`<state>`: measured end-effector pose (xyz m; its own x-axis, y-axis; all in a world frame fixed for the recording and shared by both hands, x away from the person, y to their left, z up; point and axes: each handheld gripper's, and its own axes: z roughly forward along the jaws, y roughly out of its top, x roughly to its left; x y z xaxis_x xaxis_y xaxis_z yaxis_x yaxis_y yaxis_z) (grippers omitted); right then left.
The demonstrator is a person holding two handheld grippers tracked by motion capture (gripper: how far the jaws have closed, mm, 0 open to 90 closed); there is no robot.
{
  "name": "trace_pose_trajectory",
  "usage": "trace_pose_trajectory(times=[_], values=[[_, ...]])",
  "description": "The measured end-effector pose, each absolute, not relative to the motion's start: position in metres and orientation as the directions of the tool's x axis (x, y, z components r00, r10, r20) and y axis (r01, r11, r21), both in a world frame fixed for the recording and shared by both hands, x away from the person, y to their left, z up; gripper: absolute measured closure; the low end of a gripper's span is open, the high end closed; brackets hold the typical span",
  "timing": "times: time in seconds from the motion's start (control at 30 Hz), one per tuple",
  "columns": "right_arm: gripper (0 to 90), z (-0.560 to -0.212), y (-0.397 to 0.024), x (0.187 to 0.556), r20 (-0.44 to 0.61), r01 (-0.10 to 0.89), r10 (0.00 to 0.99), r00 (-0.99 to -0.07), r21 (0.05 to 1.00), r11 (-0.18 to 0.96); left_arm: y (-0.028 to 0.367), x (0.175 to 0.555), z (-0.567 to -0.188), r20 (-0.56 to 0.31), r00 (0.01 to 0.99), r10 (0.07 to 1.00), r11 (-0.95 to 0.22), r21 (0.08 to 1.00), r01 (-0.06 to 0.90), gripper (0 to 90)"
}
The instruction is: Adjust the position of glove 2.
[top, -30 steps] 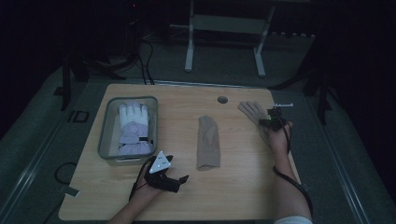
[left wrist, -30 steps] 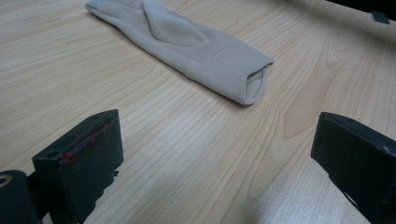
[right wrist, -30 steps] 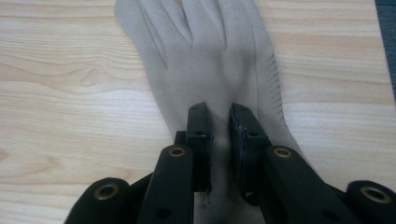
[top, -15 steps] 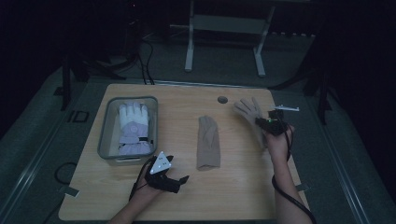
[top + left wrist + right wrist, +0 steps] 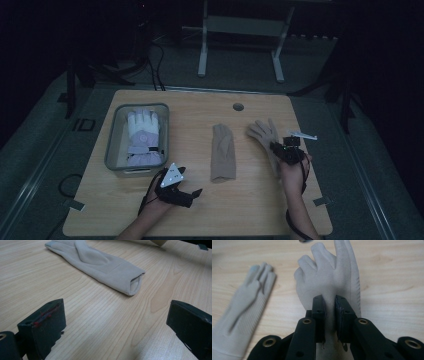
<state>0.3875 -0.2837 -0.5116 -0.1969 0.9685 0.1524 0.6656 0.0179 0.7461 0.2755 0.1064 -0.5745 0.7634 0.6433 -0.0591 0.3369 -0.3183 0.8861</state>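
Observation:
A beige glove (image 5: 223,151) lies flat at the middle of the wooden table (image 5: 250,210), cuff toward me; the left gripper view has it just ahead (image 5: 100,262). My right gripper (image 5: 277,148) is shut on the wrist of a second beige glove (image 5: 264,133), whose fingers spread away from me. In the right gripper view the jaws (image 5: 330,307) pinch that glove (image 5: 329,272), and the other glove (image 5: 247,305) lies to its left. My left gripper (image 5: 192,182) rests near the front edge, open with bare wood between its jaws (image 5: 115,322).
A clear bin (image 5: 111,145) at the left holds a white and lilac winter glove (image 5: 142,135). A round cable hole (image 5: 238,106) sits near the table's far edge. A small white object (image 5: 302,135) lies by the right edge.
My right gripper has drawn the held glove toward the front of the table and slightly left, nearer the flat glove. The left gripper has stayed put.

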Motion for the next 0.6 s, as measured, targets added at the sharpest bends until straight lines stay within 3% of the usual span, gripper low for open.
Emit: trace_pose_trajectory(times=[0.23, 0.4, 0.6], values=[[77.3, -0.547, -0.281, 0.391, 0.105, 0.716, 0.974, -0.199, 0.694, 0.071, 0.106, 0.276, -0.574, -0.063, 0.763, 0.644, -0.318, 0.885, 0.341, 2.6], [75.1, -0.553, -0.282, 0.388, 0.126, 0.705, 0.971, -0.202, 0.707, 0.055, 0.106, 0.276, -0.575, -0.061, 0.762, 0.645, -0.318, 0.885, 0.34, 2.6], [58.4, -0.543, -0.287, 0.386, 0.114, 0.698, 0.953, -0.279, 0.706, 0.12, 0.106, 0.276, -0.575, -0.063, 0.763, 0.644, -0.317, 0.885, 0.341, 2.5]])
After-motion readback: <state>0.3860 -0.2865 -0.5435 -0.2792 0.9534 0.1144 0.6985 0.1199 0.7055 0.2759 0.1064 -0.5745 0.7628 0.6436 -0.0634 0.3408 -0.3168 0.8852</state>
